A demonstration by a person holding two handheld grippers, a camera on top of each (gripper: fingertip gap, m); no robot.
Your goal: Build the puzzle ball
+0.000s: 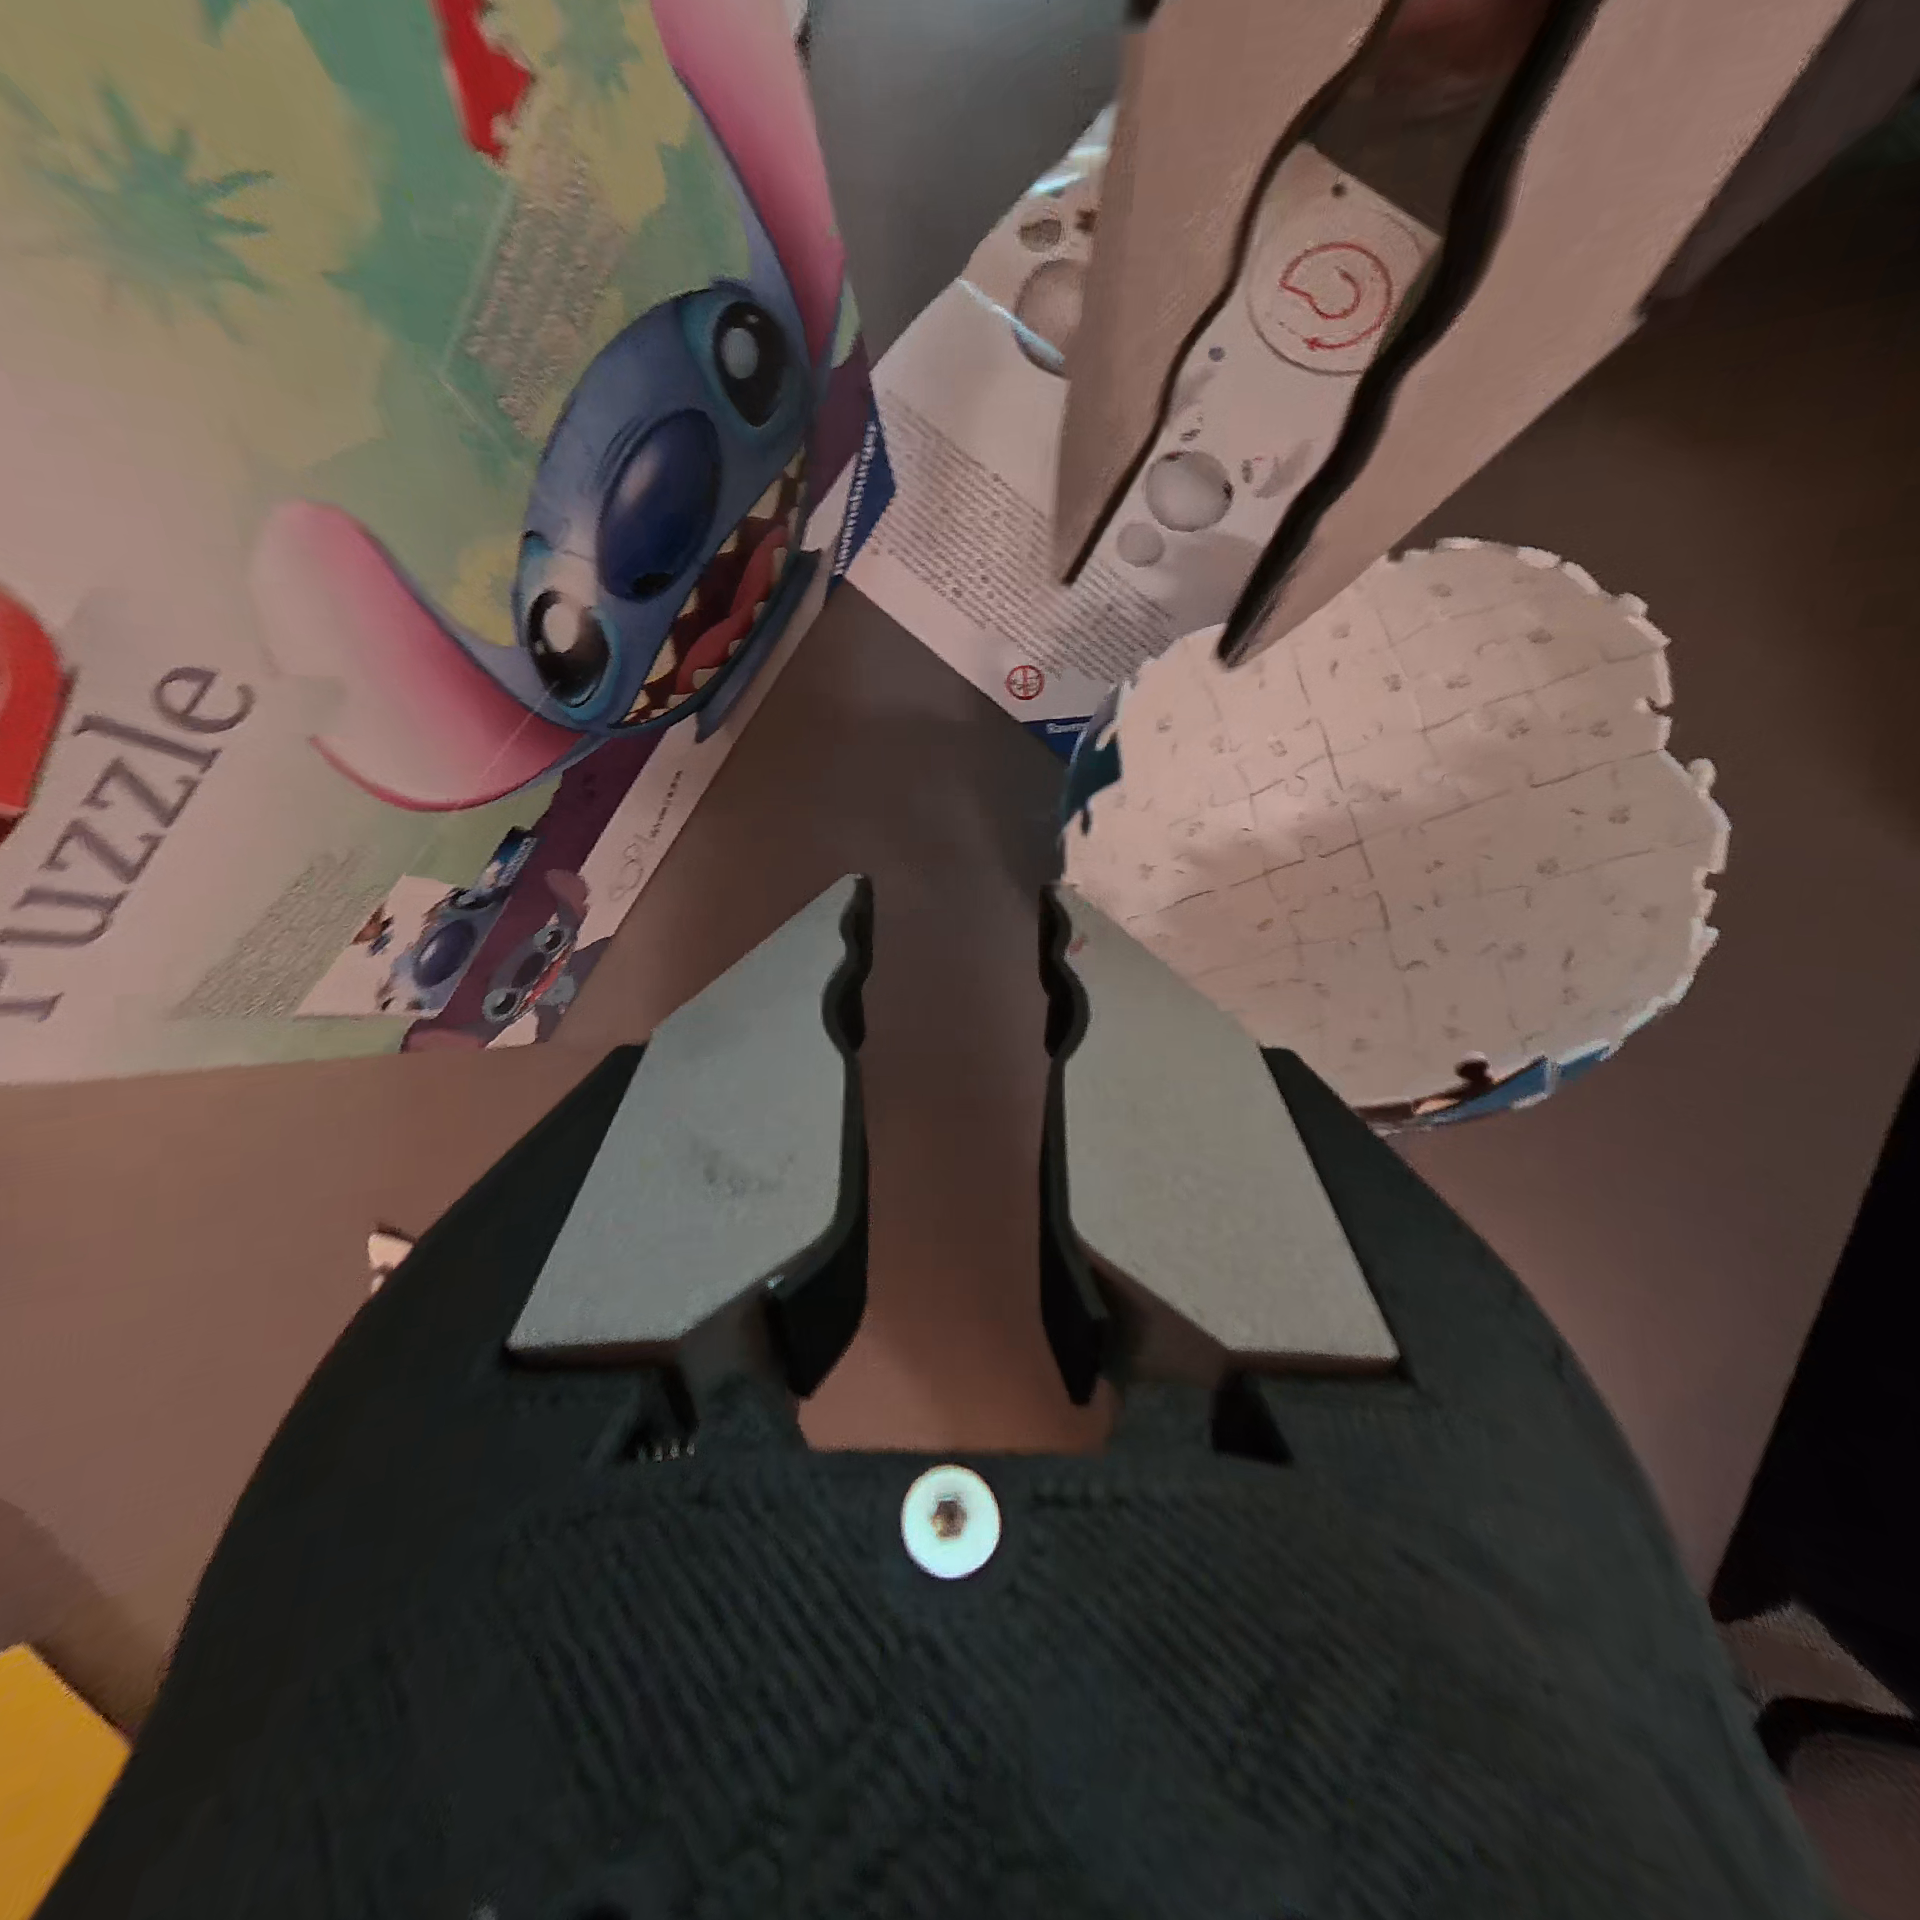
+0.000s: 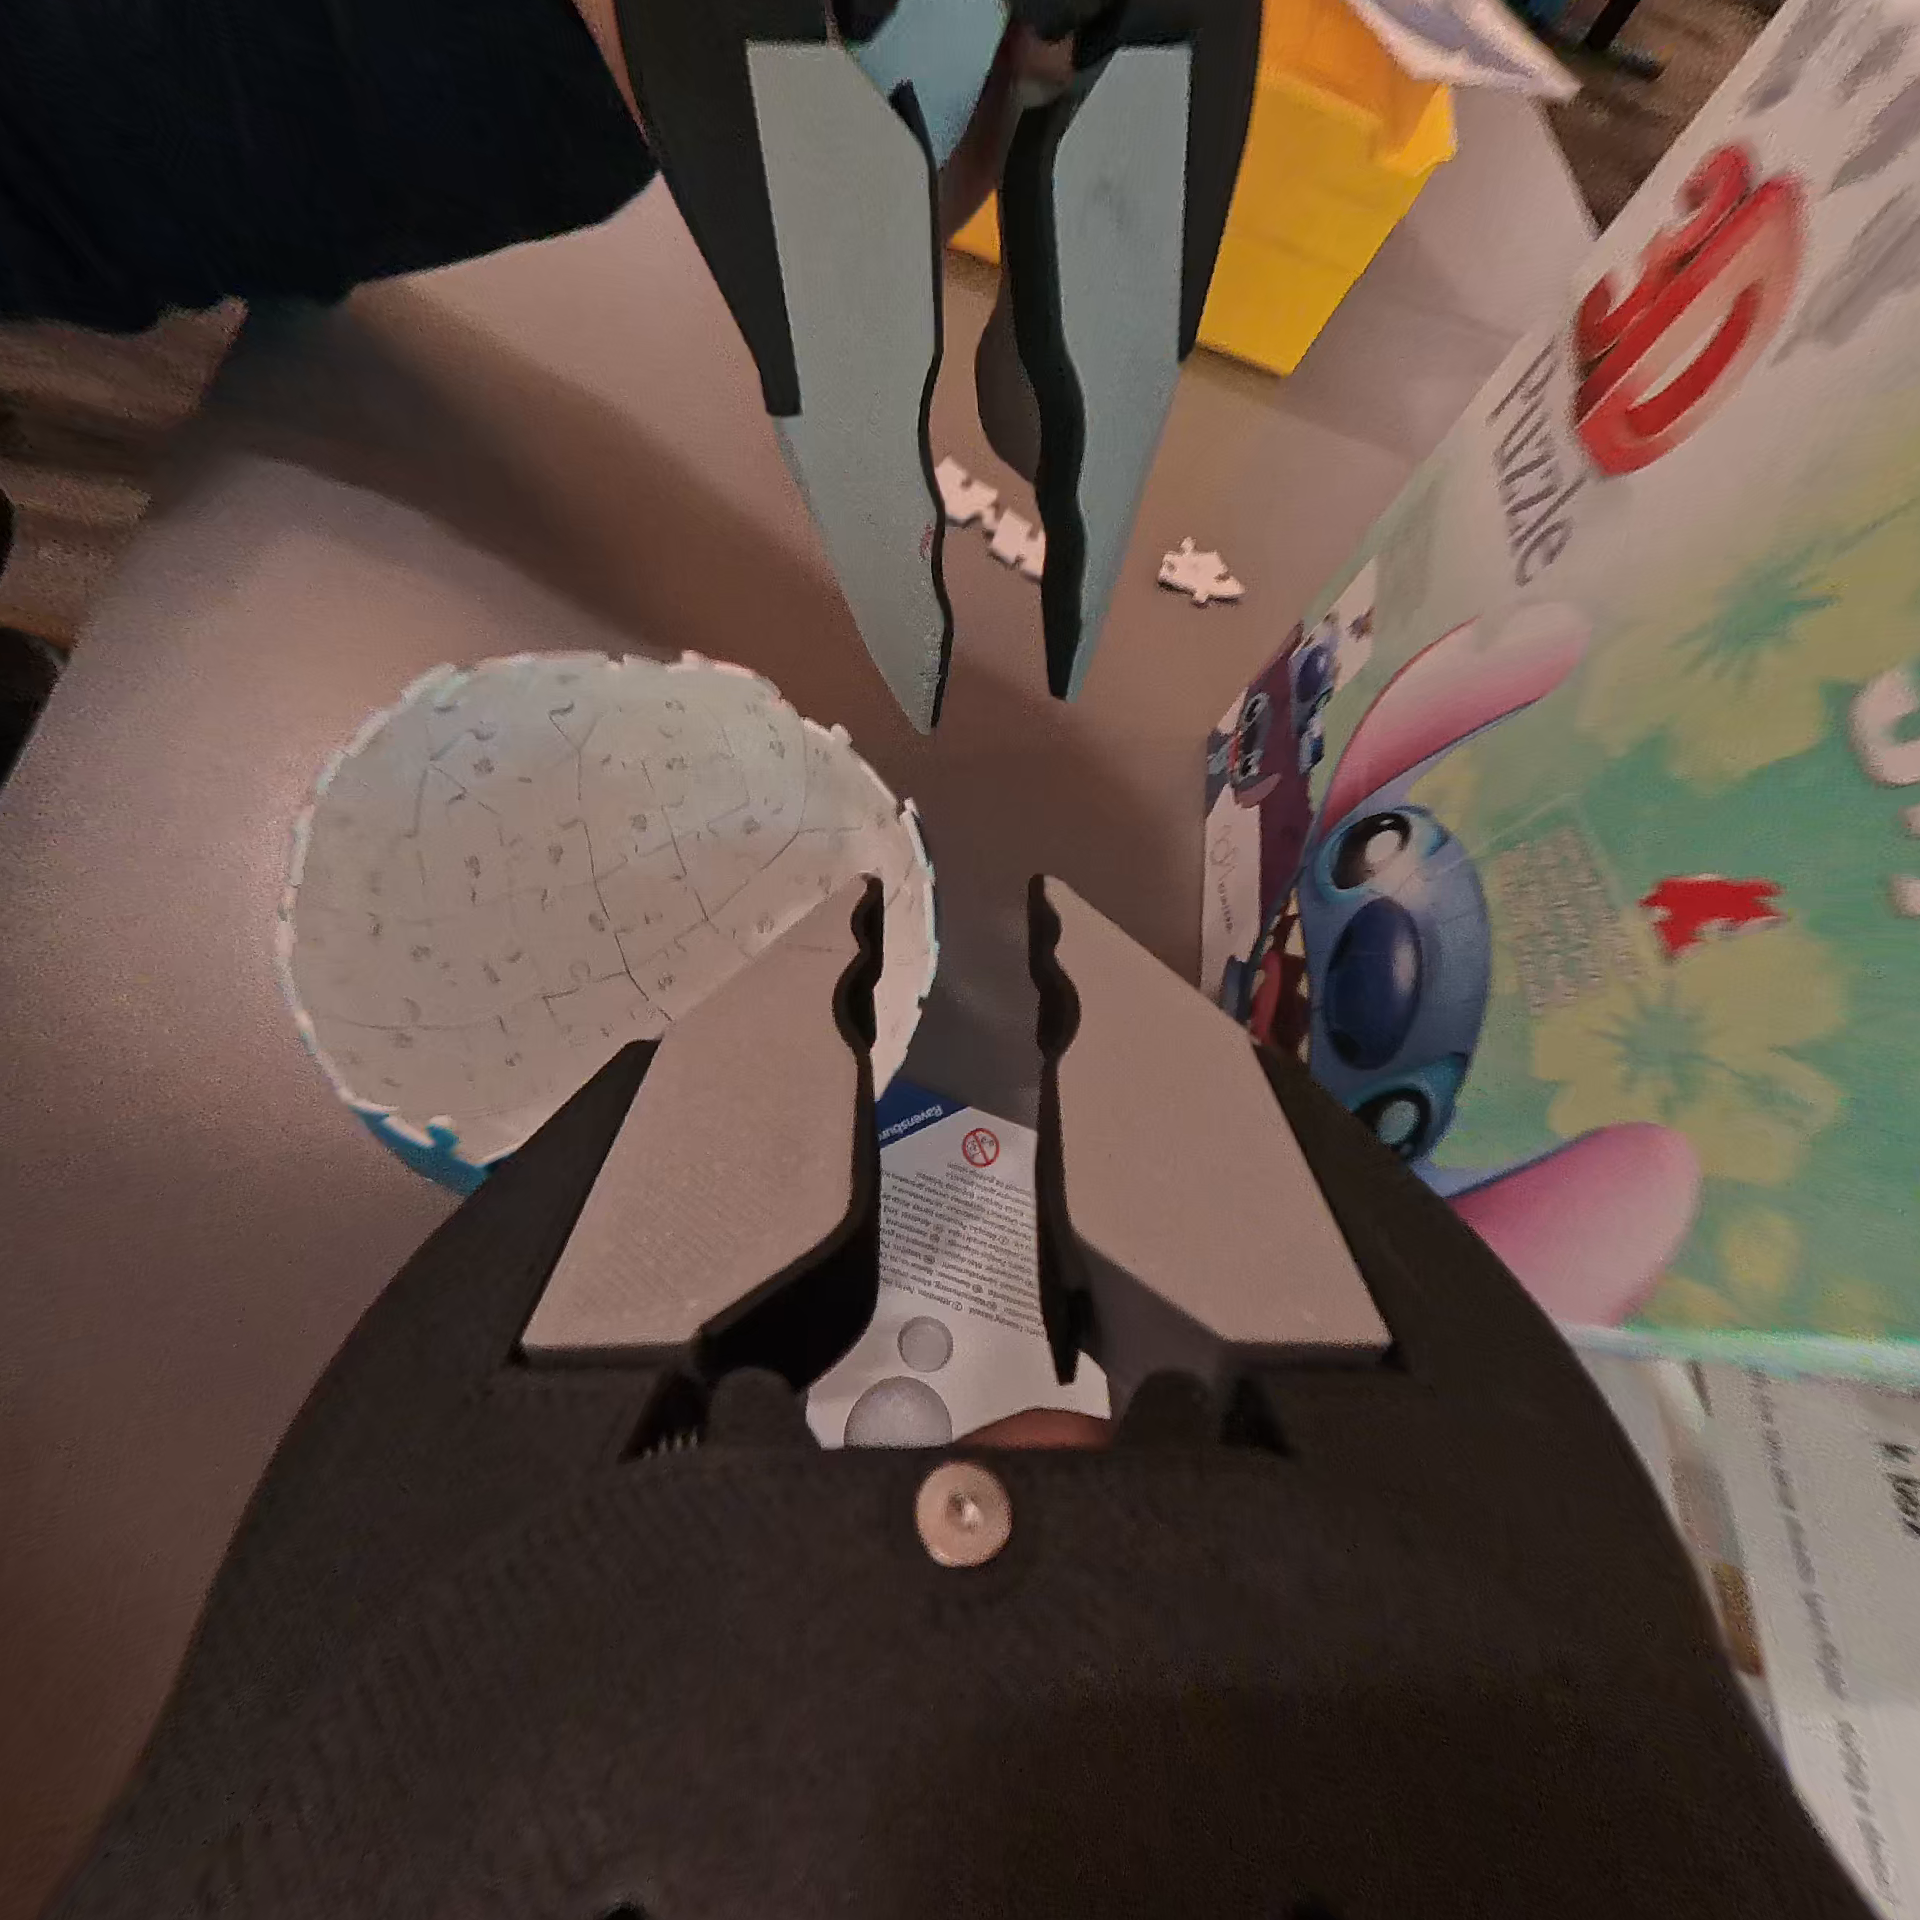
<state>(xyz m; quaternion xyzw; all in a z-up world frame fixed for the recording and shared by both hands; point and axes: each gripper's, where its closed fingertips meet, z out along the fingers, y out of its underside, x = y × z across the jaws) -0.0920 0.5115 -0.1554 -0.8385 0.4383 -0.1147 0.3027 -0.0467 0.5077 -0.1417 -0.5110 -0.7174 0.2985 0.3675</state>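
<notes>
White on its inner side and blue on its outer side, the half-built puzzle ball [image 2: 582,883] lies on the grey-brown table [image 2: 208,1299] as an open bowl, with its hollow side turned up toward us. We judge that about half of the sphere is assembled; its rim is toothed with free tabs, so many pieces are not yet joined. In the right wrist view it sits to the left of our right gripper [image 2: 956,894], just beside the left finger, and its near edge is hidden behind that finger.

Our right gripper is partly open and holds nothing; through the gap we see only the table and a printed instruction sheet [image 2: 956,1226] under it. Our left gripper [image 1: 956,904] is also partly open and empty, with bare table between its fingers. The two grippers point at each other above the table, tips near but apart.

A few loose white puzzle pieces [image 2: 1200,571] lie far on the table, beyond the left gripper, near a yellow bin [image 2: 1340,187]. The colourful puzzle box [image 2: 1621,831] stands on the right of the right wrist view.

We judge that the remaining work is large: take the loose pieces one by one and press them into the rim until the ball closes. The pictures do not show where the rest of the pieces are.
</notes>
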